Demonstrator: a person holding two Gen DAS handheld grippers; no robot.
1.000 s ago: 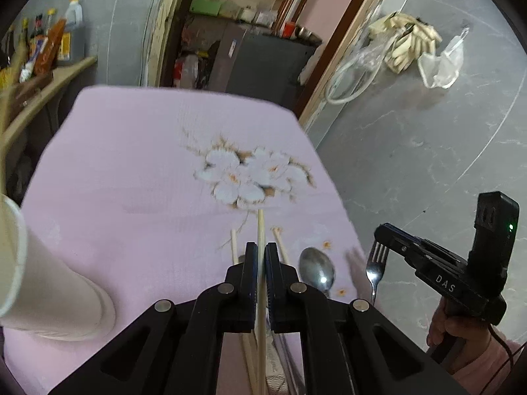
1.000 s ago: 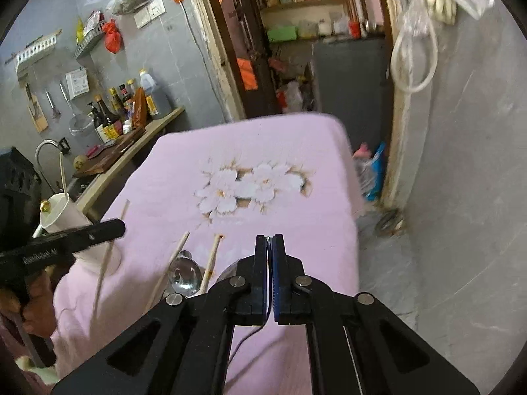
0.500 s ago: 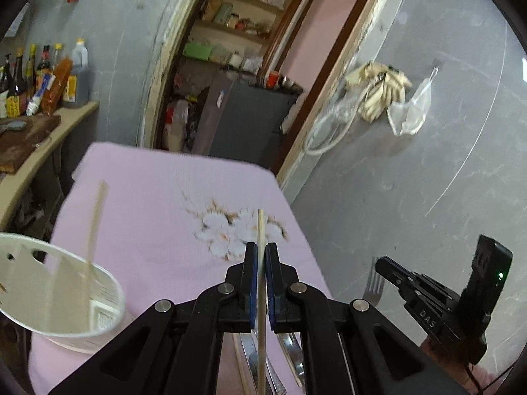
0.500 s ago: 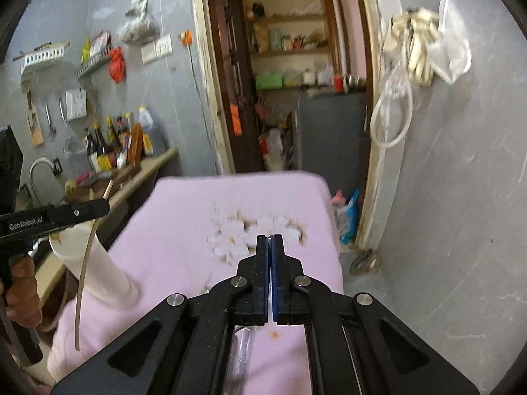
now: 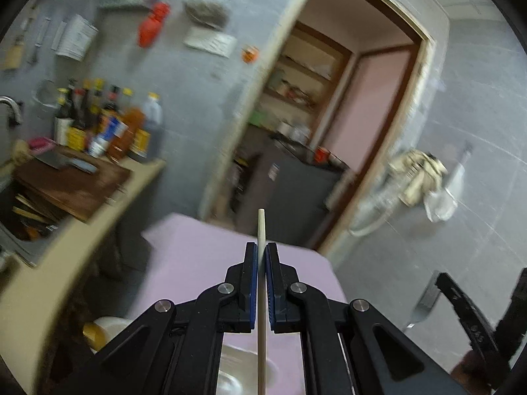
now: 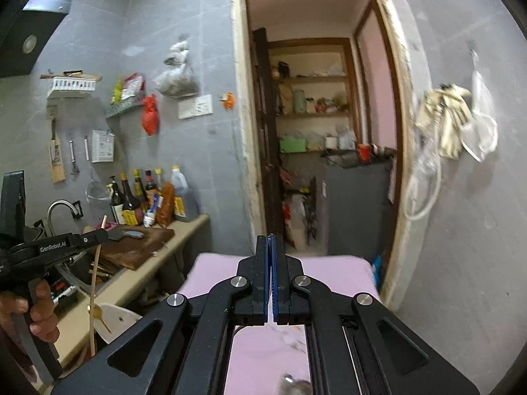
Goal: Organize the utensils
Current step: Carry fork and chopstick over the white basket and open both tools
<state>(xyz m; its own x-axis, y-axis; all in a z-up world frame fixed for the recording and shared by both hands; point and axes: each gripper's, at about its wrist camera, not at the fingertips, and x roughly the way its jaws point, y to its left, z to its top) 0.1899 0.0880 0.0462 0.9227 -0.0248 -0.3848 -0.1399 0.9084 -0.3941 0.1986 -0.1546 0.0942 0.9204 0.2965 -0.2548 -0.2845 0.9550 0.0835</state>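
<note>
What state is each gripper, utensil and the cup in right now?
Left gripper: shut on chopstick.
Chopstick: held upright, lifted off the table.
Right gripper: shut on fork.
Fork: held in the air, tines up.
Cup: upright, open top, a utensil inside.

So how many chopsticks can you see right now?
1: the chopstick pinched in the left claw, by the white cup. More may be hidden inside that cup or below view.
</note>
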